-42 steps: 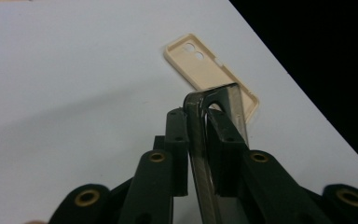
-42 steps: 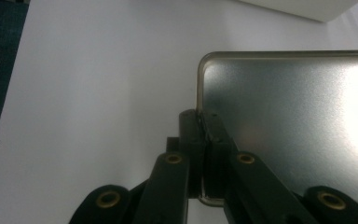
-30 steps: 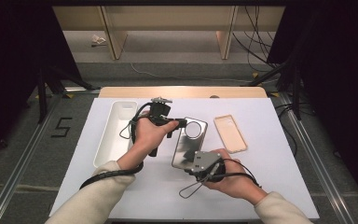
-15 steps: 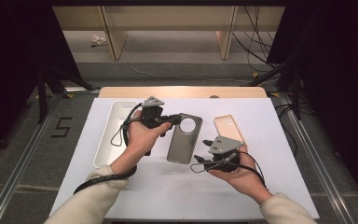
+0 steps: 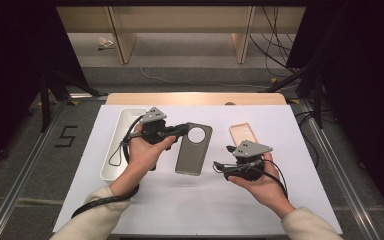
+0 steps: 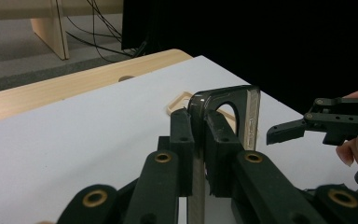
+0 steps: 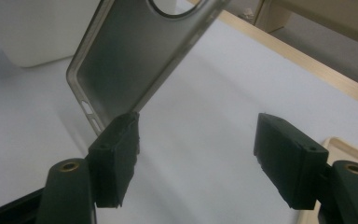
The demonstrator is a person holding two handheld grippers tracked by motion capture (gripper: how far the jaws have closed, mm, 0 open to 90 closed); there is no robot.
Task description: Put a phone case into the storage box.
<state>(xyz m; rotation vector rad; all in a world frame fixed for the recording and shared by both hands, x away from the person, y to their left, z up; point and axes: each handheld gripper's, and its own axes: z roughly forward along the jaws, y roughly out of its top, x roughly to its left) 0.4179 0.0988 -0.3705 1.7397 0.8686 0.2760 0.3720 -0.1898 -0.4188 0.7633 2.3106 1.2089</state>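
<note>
A dark grey phone case [image 5: 194,150] with a round camera hole hangs tilted above the white mat. My left gripper [image 5: 184,130] is shut on its upper edge; in the left gripper view the jaws clamp the case's rim [image 6: 251,116] at the gripper [image 6: 198,135]. My right gripper [image 5: 219,167] is open just right of the case's near end. In the right gripper view its jaws stand wide apart around the gripper [image 7: 200,154], with the case [image 7: 135,60] up and to the left. A beige phone case [image 5: 244,135] lies flat at the right.
A long white tray [image 5: 125,114] sits at the mat's left side, behind my left hand. The white mat [image 5: 290,130] covers a wooden table [image 5: 195,98]. Black stands and cables line the floor beyond.
My left gripper has carried the grey case up and slightly left. My right gripper has drawn away from the case's near end toward the right and now stands open.
</note>
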